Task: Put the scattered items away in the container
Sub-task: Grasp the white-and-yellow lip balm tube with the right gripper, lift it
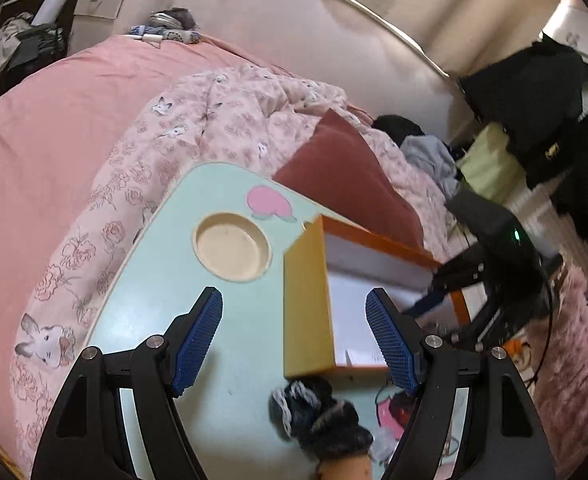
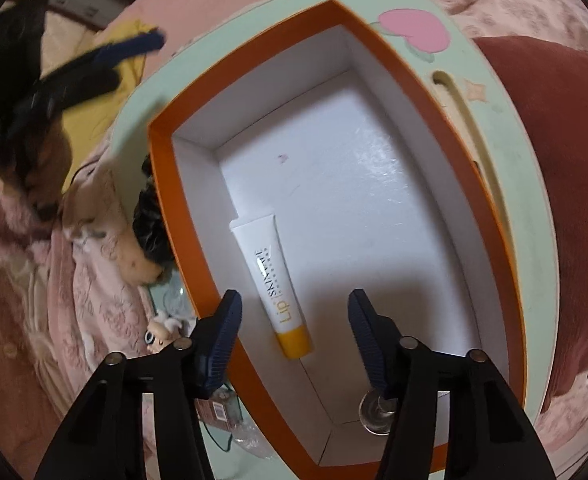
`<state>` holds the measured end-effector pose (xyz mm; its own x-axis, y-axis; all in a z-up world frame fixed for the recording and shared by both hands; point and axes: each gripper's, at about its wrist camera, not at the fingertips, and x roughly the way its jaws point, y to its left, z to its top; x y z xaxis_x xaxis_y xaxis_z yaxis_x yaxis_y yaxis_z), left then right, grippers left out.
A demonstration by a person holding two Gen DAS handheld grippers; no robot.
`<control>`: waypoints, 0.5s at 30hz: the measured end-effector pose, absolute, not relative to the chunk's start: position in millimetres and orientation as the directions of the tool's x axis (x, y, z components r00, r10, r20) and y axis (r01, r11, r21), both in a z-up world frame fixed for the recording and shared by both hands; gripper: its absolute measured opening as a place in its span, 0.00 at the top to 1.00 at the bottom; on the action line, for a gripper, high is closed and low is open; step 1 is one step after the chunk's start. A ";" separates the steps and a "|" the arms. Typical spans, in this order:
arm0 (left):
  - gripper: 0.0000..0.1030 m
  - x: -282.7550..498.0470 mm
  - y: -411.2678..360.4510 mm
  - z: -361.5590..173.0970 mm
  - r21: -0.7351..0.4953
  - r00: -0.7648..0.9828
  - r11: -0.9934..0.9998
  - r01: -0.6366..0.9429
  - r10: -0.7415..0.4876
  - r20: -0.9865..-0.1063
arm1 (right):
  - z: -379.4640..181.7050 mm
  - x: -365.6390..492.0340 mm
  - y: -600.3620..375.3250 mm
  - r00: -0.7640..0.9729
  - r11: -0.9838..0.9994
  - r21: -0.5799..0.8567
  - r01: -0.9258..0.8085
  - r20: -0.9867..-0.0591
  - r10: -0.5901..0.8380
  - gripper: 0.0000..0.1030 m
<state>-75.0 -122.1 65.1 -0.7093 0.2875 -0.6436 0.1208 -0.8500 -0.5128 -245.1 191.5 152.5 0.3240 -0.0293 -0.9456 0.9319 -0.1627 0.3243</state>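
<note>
Left gripper (image 1: pixel 294 344): jaws stood wide apart, nothing between the blue pads. It hung over the mint-green lap table (image 1: pixel 222 320), aimed down at a slant toward the near corner of the box (image 1: pixel 305 304). Just below the jaws, at the bottom of the left wrist view, lay a dark scrunchie (image 1: pixel 313 412) with white stitching, touching the box's yellow outer wall, on the table and outside the box. A round cup recess (image 1: pixel 232 246) sat in the table beyond the left pad, and a pink heart sticker (image 1: pixel 268 202) past that.

Right gripper (image 2: pixel 294 340): jaws parted about halfway, holding nothing. It pointed steeply down into the orange-rimmed box (image 2: pixel 166 168). A white lip balm tube (image 2: pixel 272 276) with a yellow cap lay flat on the white floor of the box, in line with the gap but below the pads and untouched. A small shiny round thing (image 2: pixel 375 412), partly hidden by the right finger, also rested on the box floor; could not tell what it was. Outside the box's left wall, a small doll-like figure (image 2: pixel 160 330) and clear wrapping (image 2: pixel 250 438) lay on the table.

Farther off: a dark red cushion (image 1: pixel 349 176), flowered pink quilt (image 1: pixel 198 128), plain pink bedcover (image 1: pixel 54 120).
</note>
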 end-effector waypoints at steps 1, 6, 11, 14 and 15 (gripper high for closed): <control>0.28 -76.4 -123.8 64.1 -0.520 -0.714 -0.846 0.119 0.291 -0.637 | 151.3 -249.3 187.7 0.329 -0.153 0.328 0.932 -0.944 -0.023 0.48; 0.28 -87.8 -119.6 58.6 -0.537 -0.705 -0.839 0.082 0.332 -0.627 | 139.1 -276.7 168.7 0.365 -0.105 0.361 0.927 -0.931 0.018 0.48; 0.28 -98.5 -112.6 51.8 -0.537 -0.683 -0.838 0.091 0.340 -0.646 | 91.0 -224.6 149.2 0.294 -0.042 0.291 0.956 -0.953 0.079 0.52; 0.28 -104.0 -112.6 47.4 -0.555 -0.673 -0.826 0.103 0.353 -0.650 | 98.3 -220.0 148.1 0.201 0.004 0.202 0.979 -0.977 0.076 0.60; 0.28 -104.3 -113.3 46.4 -0.560 -0.672 -0.822 0.105 0.356 -0.650 | 101.2 -219.3 147.8 0.162 0.019 0.164 0.986 -0.985 0.063 0.63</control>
<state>-104.3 -113.3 46.4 -0.6717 0.3564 -0.6495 0.1052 -0.8220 -0.5597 -219.3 147.8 101.2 0.1622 0.0634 -0.9847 0.9863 0.0194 0.1637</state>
